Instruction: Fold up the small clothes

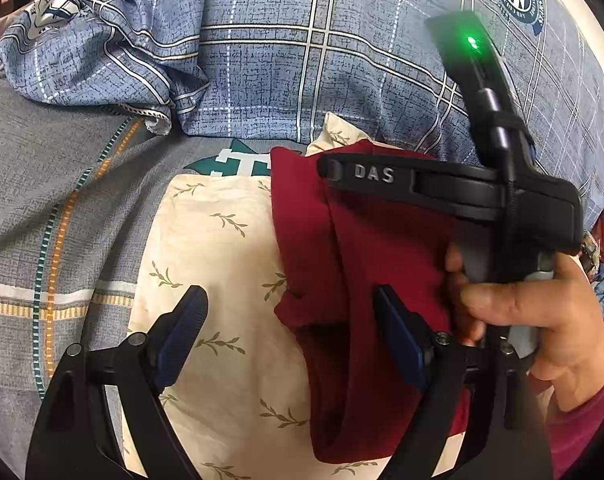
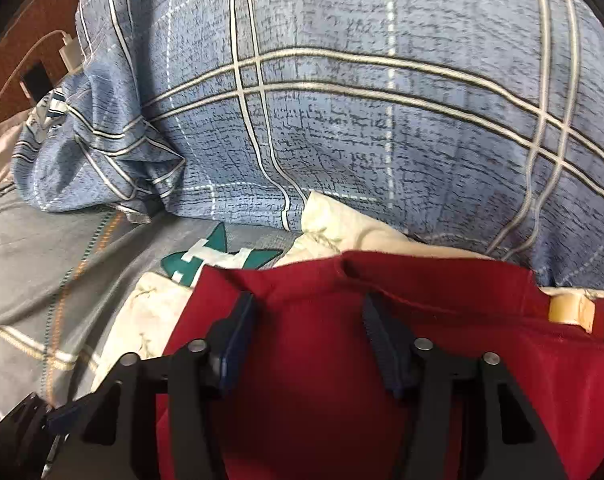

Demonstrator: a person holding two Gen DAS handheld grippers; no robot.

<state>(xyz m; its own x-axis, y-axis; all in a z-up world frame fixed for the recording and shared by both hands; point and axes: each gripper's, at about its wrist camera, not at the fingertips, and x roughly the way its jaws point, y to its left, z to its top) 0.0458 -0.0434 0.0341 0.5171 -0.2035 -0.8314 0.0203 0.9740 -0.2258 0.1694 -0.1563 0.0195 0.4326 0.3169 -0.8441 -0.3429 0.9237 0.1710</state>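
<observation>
A dark red garment lies partly folded on a cream leaf-print pillow. My left gripper is open, its fingers straddling the garment's left edge above the pillow. The right gripper's black body marked DAS, held by a hand, hovers over the garment's right part. In the right wrist view the red garment fills the lower frame, a cream tag at its right. My right gripper is open over the cloth, near its far edge.
A blue plaid quilt is bunched behind the pillow, also in the right wrist view. A grey striped sheet covers the bed at left. A white charger and cable lie at far left.
</observation>
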